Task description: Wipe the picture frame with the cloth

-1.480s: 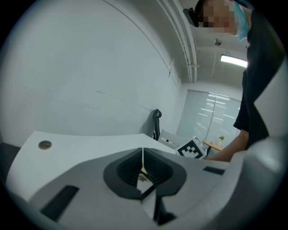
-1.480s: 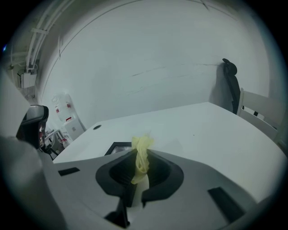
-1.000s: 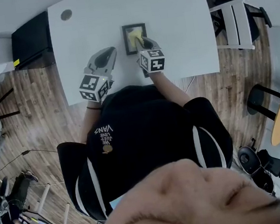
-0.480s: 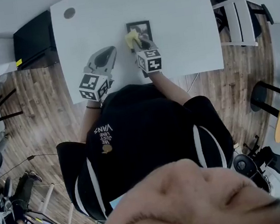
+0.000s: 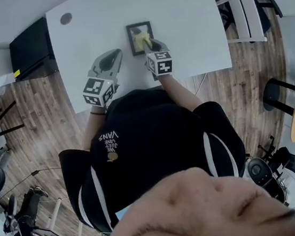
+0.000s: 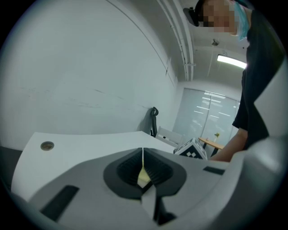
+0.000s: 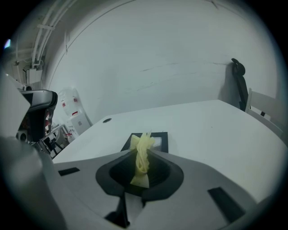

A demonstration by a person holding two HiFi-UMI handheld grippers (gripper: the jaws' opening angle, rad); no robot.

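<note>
Ahead of my right gripper (image 7: 142, 171), clamped on one crumpled yellow cloth (image 7: 142, 155), one black rectangular picture frame (image 7: 161, 140) lies under that cloth on the white table (image 7: 211, 130). My left gripper (image 5: 112, 56), alongside, is closed.

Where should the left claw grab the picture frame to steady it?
By its left border, from the left. The picture frame lies flat on the table, and the right claw with the cloth occupies its near right side, so that edge is likely freest.
</note>
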